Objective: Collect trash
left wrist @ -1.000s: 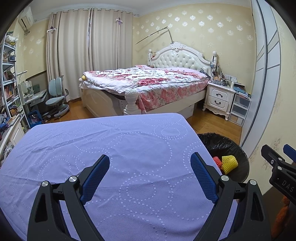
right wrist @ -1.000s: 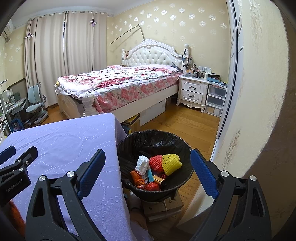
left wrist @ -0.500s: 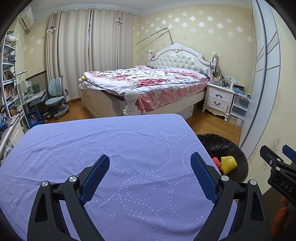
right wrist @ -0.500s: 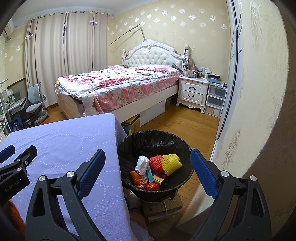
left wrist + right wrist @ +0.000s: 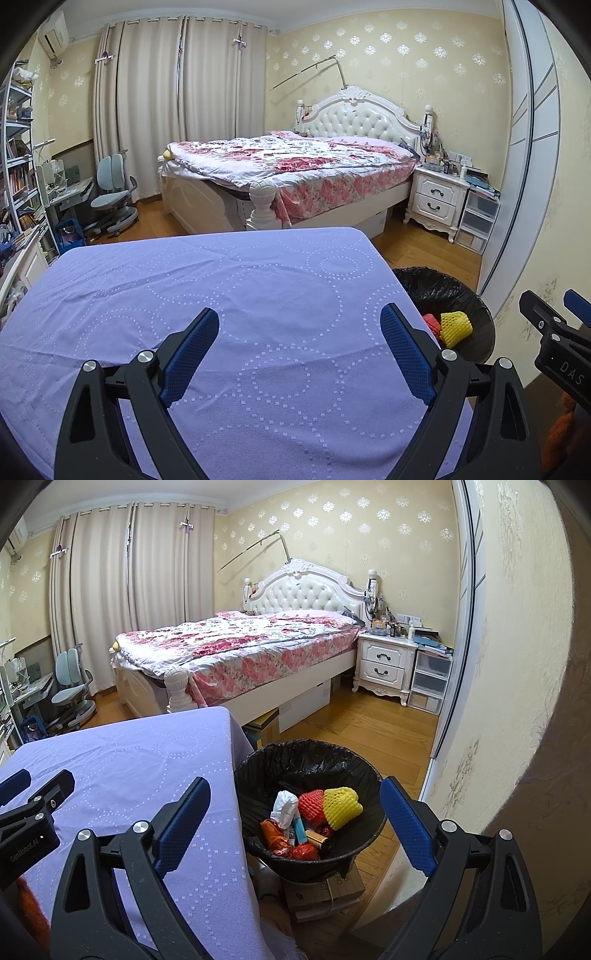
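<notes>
A home bedroom: a floral-quilted bed [image 5: 295, 162] with tufted white headboard [image 5: 360, 120], a nightstand [image 5: 437, 197], drawn curtains [image 5: 177, 107], patterned wallpaper [image 5: 406, 62], and crowded bookshelves [image 5: 18, 158].

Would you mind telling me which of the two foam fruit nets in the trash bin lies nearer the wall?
The yellow foam net; the red foam net beside it lies toward the purple-covered table.

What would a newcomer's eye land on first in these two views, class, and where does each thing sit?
The black-lined trash bin beside the purple-covered table draws the eye, with a bright yellow foam net and a red one on top of its wrappers. Behind stands the bed with its floral quilt. Both grippers, left and right, gape empty.
</notes>
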The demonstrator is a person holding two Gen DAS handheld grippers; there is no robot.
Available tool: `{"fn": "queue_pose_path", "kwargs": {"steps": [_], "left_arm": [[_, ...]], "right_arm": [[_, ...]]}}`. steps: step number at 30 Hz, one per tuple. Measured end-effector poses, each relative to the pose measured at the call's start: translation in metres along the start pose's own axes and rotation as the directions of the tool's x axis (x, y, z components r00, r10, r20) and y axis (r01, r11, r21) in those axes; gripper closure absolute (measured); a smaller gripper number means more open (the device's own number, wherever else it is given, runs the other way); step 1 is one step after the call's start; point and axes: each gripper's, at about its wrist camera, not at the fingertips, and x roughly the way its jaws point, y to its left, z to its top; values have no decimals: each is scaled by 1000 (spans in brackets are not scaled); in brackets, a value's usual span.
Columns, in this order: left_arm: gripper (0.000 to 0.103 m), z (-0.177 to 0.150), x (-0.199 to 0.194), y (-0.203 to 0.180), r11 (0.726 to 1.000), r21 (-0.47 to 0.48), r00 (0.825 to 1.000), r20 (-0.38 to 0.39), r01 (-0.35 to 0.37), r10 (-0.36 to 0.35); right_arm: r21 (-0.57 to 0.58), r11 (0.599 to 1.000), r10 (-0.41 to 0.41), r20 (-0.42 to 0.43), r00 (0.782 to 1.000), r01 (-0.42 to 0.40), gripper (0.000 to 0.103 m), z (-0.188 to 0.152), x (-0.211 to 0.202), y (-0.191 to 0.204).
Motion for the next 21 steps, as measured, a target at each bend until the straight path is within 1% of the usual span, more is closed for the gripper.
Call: {"fn": "queue_pose_path", "kwargs": {"steps": [7,13,21], "left_arm": [[14,3,-2,-5,1000,-10,1000,-4,5,-5],[14,3,-2,-13,1000,12,1000,1,12,-12],[14,2,-4,-18,1000,22,1000,19,-1,0]], "right_arm": [[0,1000,1,0,1000,-1,12,-1,-1,1],[0,1000,0,1,1000,0,12,-1,0,1],[-1,1000,0,1,1000,0,12,-1,0,1]]}}
